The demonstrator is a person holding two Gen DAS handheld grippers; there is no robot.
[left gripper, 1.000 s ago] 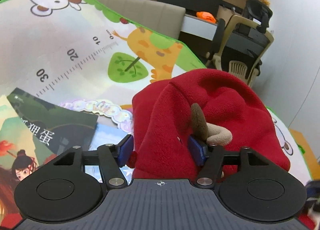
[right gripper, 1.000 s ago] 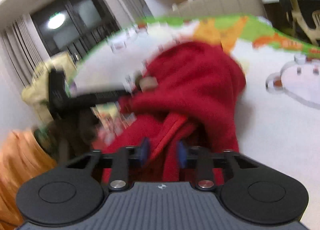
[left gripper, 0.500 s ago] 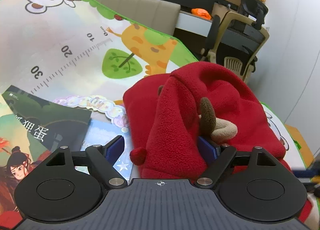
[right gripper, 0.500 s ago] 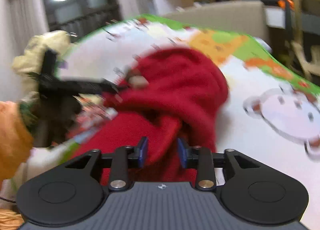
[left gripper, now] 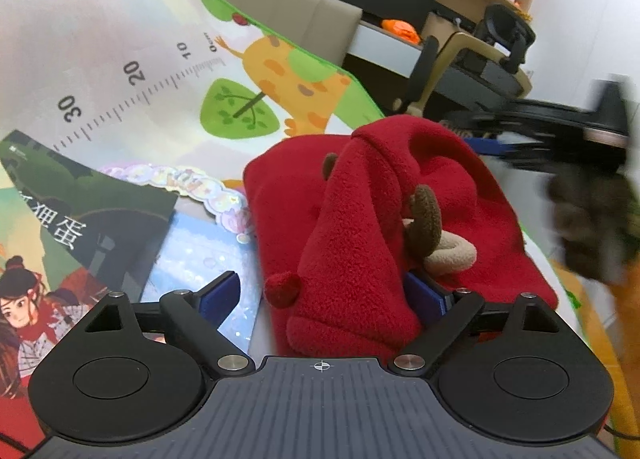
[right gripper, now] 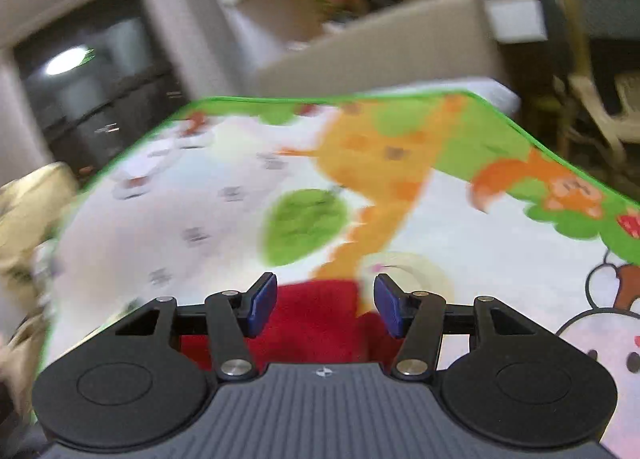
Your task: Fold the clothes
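Standing wide apart, the left gripper [left gripper: 324,295] has its jaws around the near end of the red fleece garment [left gripper: 380,219] without pinching it; the right gripper [right gripper: 325,307], also spread, hovers over a red edge. The garment sits bunched on the play mat [left gripper: 120,59] ahead of the left jaws. Thick, springy fleece could slump and undo any crease, and the stuffed brown antlers [left gripper: 430,221] could snag a finger. Glossy books [left gripper: 100,211] lie left of those jaws.

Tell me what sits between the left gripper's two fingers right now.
In the left wrist view, the left gripper is open, and a fold of the red fleece garment with its small red pompom lies between its fingers.
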